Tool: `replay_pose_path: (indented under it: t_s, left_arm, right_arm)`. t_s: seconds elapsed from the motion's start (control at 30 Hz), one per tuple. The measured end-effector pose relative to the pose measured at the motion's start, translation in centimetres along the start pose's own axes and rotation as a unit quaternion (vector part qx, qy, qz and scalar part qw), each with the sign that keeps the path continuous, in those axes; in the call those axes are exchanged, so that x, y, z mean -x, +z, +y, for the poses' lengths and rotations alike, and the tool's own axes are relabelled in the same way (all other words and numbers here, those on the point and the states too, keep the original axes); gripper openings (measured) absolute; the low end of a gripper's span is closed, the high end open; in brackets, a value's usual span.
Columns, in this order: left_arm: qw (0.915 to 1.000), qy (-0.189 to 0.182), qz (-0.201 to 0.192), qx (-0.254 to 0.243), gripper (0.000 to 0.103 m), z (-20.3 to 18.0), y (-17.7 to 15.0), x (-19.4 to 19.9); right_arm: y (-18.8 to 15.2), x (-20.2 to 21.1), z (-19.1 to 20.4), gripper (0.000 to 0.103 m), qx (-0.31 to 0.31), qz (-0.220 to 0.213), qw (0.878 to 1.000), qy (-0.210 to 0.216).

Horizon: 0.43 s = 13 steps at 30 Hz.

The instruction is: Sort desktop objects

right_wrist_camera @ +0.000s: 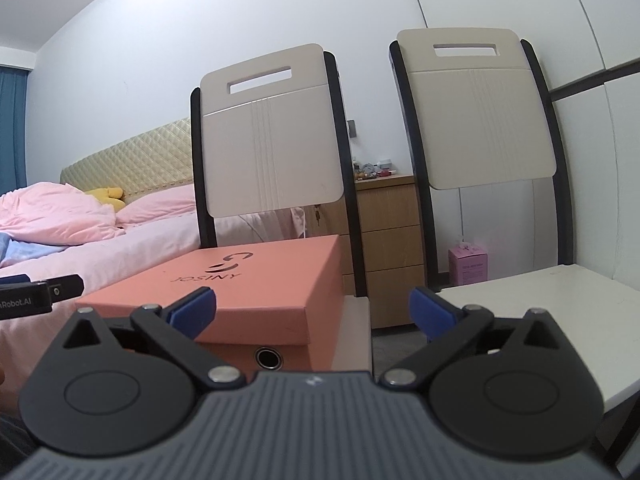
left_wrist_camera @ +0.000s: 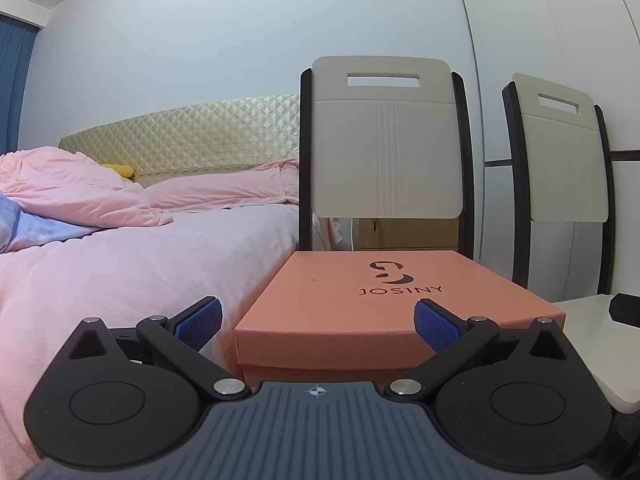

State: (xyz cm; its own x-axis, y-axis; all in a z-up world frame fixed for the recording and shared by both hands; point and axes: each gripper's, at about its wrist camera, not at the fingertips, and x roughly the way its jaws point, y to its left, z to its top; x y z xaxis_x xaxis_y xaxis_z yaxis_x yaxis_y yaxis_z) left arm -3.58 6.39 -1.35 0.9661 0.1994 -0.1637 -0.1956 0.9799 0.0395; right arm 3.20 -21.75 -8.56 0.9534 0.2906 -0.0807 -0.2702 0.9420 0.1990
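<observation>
Left wrist view: the left claw (left_wrist_camera: 318,322) stood wide, its blue pads (left_wrist_camera: 200,320) empty, with the salmon JOSINY shoebox (left_wrist_camera: 384,300) lying at 12 o'clock just beyond them, lid on. A bed (left_wrist_camera: 120,264) with pink bedding lay at 10 o'clock; two chair backs (left_wrist_camera: 384,140) rose at 12 and 2 o'clock. Right wrist view: the right claw (right_wrist_camera: 312,312) likewise stood wide and empty. The shoebox (right_wrist_camera: 248,288) sat at 11 o'clock; a white counter (right_wrist_camera: 560,312) lay at 2 o'clock, a wooden nightstand (right_wrist_camera: 388,248) between the chairs.
</observation>
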Motion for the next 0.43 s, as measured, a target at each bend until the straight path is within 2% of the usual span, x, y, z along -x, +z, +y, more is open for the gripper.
replay_pose_path:
  t_s: [0.43]
  left_arm:
    - [1.0000,0.001,0.000,-0.001,0.103,-0.12,0.12,0.17]
  right_arm:
    - [-0.07,0.08,0.17,0.103,0.010,0.002,1.000,-0.009]
